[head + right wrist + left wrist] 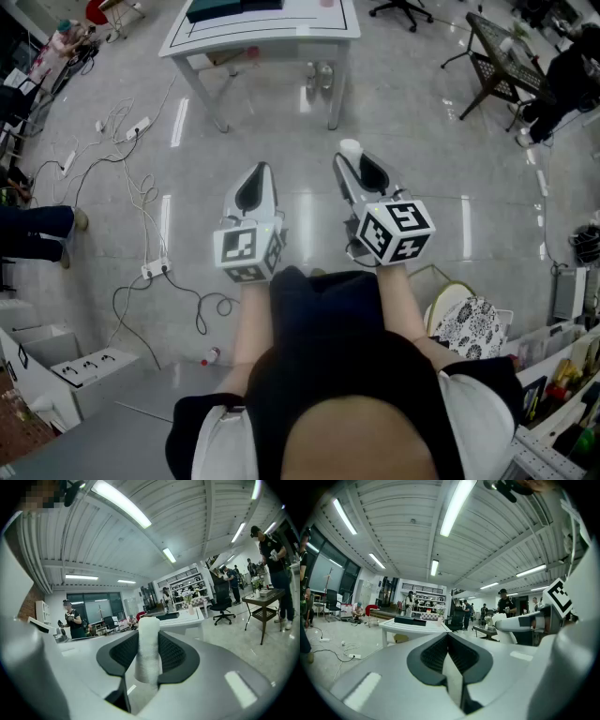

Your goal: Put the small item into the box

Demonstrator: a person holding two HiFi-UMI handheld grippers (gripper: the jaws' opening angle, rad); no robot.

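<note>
My right gripper (354, 165) is shut on a small white cylinder (350, 148), which stands upright between the dark pads (174, 654) and pokes out past the tips. The same white cylinder (148, 649) fills the middle of the right gripper view. My left gripper (257, 178) is held level beside it, its jaws closed together with nothing between them (450, 641). Both grippers hang over the bare floor, well short of the white table (309, 36). A dark flat box (232, 8) lies on that table, also seen as the dark box (410, 620) in the left gripper view.
Cables and power strips (150, 270) trail over the floor at left. A black lattice side table (502, 58) and an office chair (401, 9) stand at the far right. A wire rack with plates (466, 323) sits by my right side. Several people stand in the background.
</note>
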